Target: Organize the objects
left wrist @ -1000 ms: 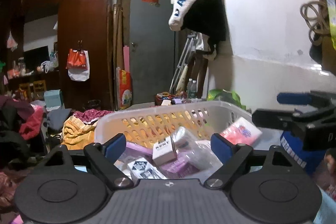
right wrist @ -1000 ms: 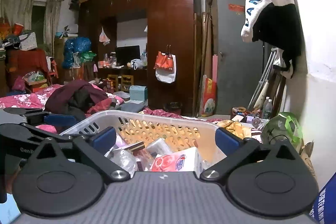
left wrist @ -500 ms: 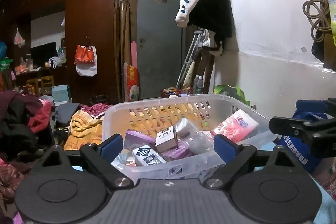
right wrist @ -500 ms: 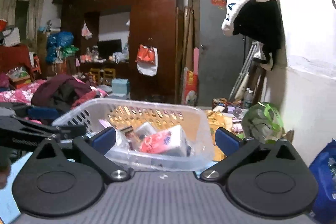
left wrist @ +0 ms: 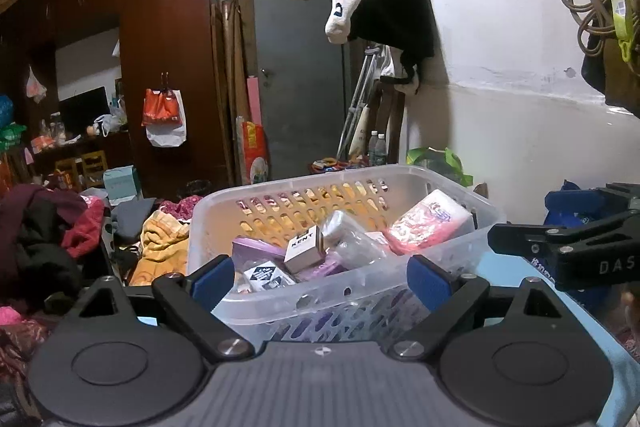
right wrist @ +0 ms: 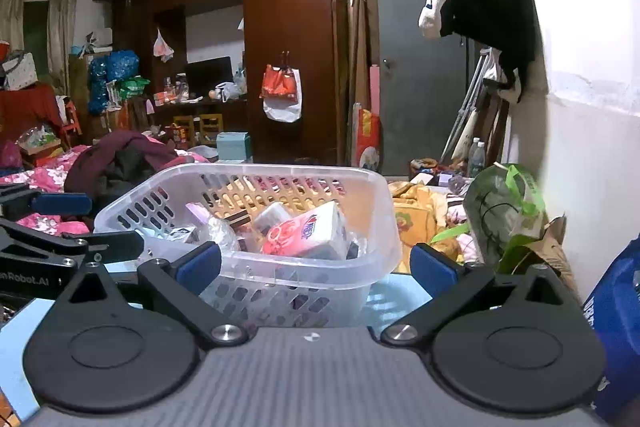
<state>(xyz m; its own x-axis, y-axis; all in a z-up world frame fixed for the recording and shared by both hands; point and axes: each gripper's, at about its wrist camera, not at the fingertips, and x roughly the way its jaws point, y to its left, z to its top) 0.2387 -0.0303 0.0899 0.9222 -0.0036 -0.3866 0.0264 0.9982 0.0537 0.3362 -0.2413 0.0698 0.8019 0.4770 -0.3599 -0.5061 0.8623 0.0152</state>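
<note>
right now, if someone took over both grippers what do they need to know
Left gripper: open, empty, facing the basket's near wall.
Right gripper: open, empty, at the basket's right end.
Clear plastic basket stands on the light blue surface. Inside: pink tissue pack, KENT box, purple packet, clear wrapped bundle.
Done: those items sit in the basket.
Left: nothing loose shows beside the basket; look round for further items before ending.
</note>
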